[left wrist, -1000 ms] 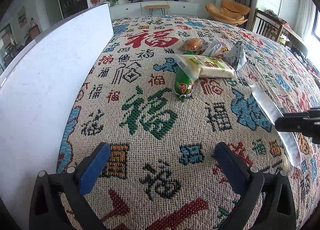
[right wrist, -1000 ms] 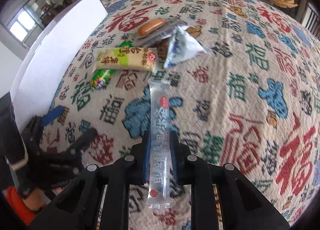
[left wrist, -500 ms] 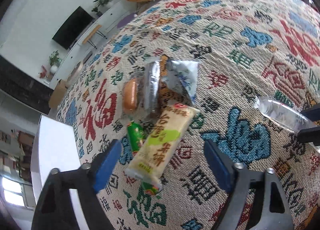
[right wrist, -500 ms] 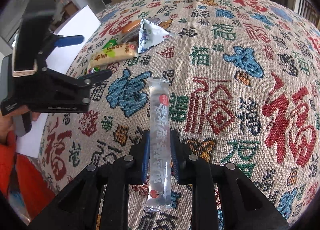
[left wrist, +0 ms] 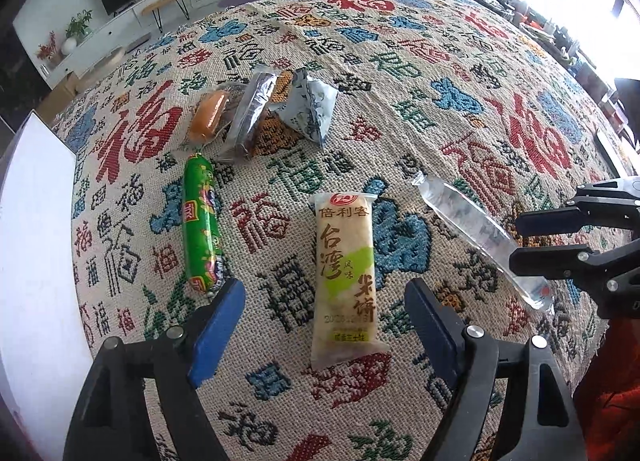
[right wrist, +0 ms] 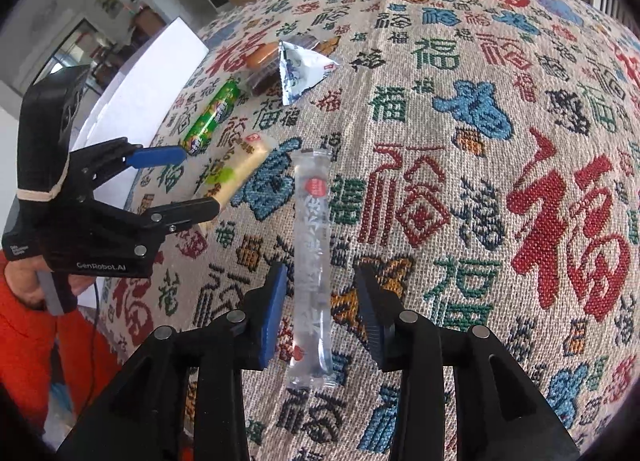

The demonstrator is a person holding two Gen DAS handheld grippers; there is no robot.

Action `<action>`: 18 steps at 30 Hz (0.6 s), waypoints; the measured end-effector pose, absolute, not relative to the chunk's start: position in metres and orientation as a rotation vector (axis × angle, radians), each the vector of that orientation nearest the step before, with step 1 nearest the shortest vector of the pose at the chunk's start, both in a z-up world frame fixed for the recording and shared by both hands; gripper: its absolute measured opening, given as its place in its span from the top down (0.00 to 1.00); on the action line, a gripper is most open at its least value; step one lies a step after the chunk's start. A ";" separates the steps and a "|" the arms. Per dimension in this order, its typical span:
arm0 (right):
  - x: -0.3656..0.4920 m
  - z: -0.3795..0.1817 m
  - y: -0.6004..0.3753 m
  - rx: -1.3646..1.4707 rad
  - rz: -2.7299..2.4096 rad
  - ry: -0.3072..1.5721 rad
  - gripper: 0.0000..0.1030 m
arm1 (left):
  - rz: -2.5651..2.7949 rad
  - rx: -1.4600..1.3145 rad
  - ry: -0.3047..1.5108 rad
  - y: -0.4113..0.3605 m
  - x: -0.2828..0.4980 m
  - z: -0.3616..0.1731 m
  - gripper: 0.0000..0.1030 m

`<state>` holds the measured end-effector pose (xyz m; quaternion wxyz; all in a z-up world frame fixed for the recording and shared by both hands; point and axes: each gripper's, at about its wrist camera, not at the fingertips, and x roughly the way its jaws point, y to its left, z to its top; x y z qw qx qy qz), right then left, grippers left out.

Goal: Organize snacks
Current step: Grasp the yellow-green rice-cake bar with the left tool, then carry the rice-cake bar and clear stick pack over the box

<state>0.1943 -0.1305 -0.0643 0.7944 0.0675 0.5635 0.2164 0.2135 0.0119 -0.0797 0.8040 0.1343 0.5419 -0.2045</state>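
Note:
My left gripper (left wrist: 324,301) is open, its jaws on either side of a yellow-green rice cracker packet (left wrist: 346,273) that lies on the patterned cloth. My right gripper (right wrist: 320,301) is open around a clear jelly stick (right wrist: 312,253) that lies flat on the cloth between its jaws; the stick also shows in the left wrist view (left wrist: 480,233). A green sausage (left wrist: 200,229) lies left of the cracker. Farther back lie an orange sausage (left wrist: 208,117), a dark wrapped bar (left wrist: 252,117) and a triangular white-blue pouch (left wrist: 312,109).
A white board (left wrist: 32,261) stands along the left edge of the cloth-covered table (left wrist: 460,61). The left gripper (right wrist: 176,185) and the person's hand in an orange sleeve (right wrist: 36,321) show in the right wrist view. Chairs and a TV cabinet stand beyond the table.
My right gripper opened and let go of the clear jelly stick, which now lies on the cloth. My left gripper moved down and forward to straddle the rice cracker packet.

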 end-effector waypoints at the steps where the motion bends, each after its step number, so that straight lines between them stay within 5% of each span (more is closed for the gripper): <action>1: 0.196 -0.062 -0.128 0.142 0.464 1.213 0.61 | -0.434 0.293 1.153 0.008 0.212 -0.081 0.21; 3: 0.199 -0.061 -0.115 0.126 0.472 1.216 0.58 | -0.393 0.352 1.133 -0.002 0.215 -0.087 0.25; 4: 0.200 -0.063 -0.104 0.109 0.477 1.220 0.54 | -0.363 0.388 1.127 -0.006 0.216 -0.090 0.48; 6: 0.204 -0.070 -0.091 0.056 0.468 1.244 0.52 | -0.352 0.384 1.104 -0.009 0.213 -0.091 0.72; 8: 0.207 -0.077 -0.086 0.011 0.446 1.267 0.57 | -0.301 0.369 1.072 -0.006 0.204 -0.087 0.72; 10: 0.204 -0.078 -0.085 -0.032 0.419 1.252 0.82 | -0.319 0.248 1.057 0.009 0.189 -0.080 0.72; 18: 0.194 -0.057 -0.125 0.330 0.517 1.240 0.82 | -0.321 -0.192 0.959 0.099 0.119 -0.018 0.72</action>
